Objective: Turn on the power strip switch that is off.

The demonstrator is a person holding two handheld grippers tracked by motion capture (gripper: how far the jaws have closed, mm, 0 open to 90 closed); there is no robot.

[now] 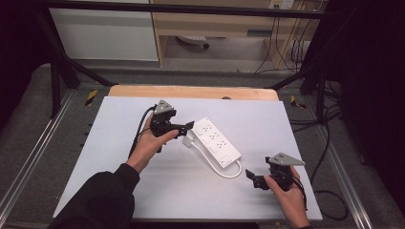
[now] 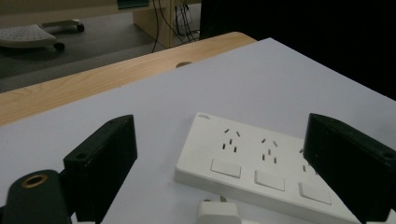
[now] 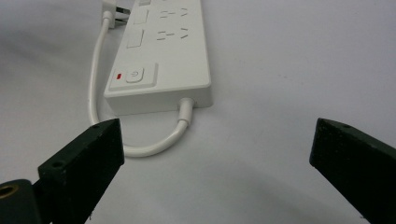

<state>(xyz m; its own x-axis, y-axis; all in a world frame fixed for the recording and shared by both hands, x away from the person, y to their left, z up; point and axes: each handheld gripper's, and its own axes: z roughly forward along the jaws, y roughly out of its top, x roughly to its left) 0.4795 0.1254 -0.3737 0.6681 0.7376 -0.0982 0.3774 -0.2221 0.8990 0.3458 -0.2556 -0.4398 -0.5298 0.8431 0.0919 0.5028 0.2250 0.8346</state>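
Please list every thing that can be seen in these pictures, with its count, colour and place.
power strip: 1, white, middle of the sheet, lying flat
plug: 1, white, beside the strip, near the left gripper
cord: 1, white, looping from the strip's near end
sheet: 1, pale grey-white, covering the table
table: 1, light wood, far edge showing
left gripper: 1, black, open, left of the strip
right gripper: 1, black, open, near the cord

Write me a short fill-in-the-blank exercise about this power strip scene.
1. The power strip on the table is ____ in colour.
2. The left gripper has its jaws ____ and holds nothing.
3. The cable leaves the strip at the end nearest the ____ gripper.
4. The mark beside the power button is ____.

Missing words: white; open; right; red
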